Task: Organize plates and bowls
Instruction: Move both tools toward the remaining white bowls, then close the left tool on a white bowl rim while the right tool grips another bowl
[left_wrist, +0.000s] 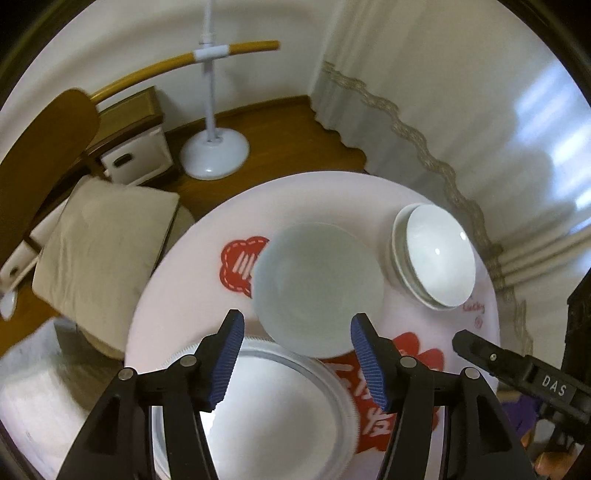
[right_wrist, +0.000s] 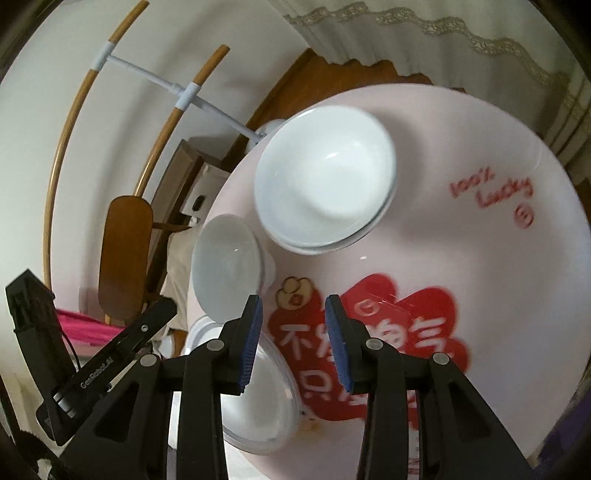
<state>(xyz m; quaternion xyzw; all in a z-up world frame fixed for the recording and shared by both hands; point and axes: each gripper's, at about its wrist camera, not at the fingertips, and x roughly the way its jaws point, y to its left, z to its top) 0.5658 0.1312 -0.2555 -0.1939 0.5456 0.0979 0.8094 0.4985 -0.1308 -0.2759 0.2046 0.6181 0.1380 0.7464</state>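
Note:
A round pink table (left_wrist: 325, 195) with red prints holds the dishes. A pale bowl (left_wrist: 317, 288) stands in the middle, just beyond my open left gripper (left_wrist: 297, 354). Two stacked white bowls (left_wrist: 436, 254) stand at the right. A white plate (left_wrist: 280, 413) lies below my left fingers. In the right wrist view my right gripper (right_wrist: 293, 343) is open and empty above the red print. The stacked bowls (right_wrist: 325, 184) are ahead of it, the pale bowl (right_wrist: 225, 266) to its left, the plate (right_wrist: 258, 398) at lower left.
A wooden chair with a beige cushion (left_wrist: 103, 243) stands left of the table. A white stand base (left_wrist: 214, 147) is on the wooden floor behind. Curtains (left_wrist: 461, 92) hang at the right. The other gripper's body (left_wrist: 524, 376) shows at lower right.

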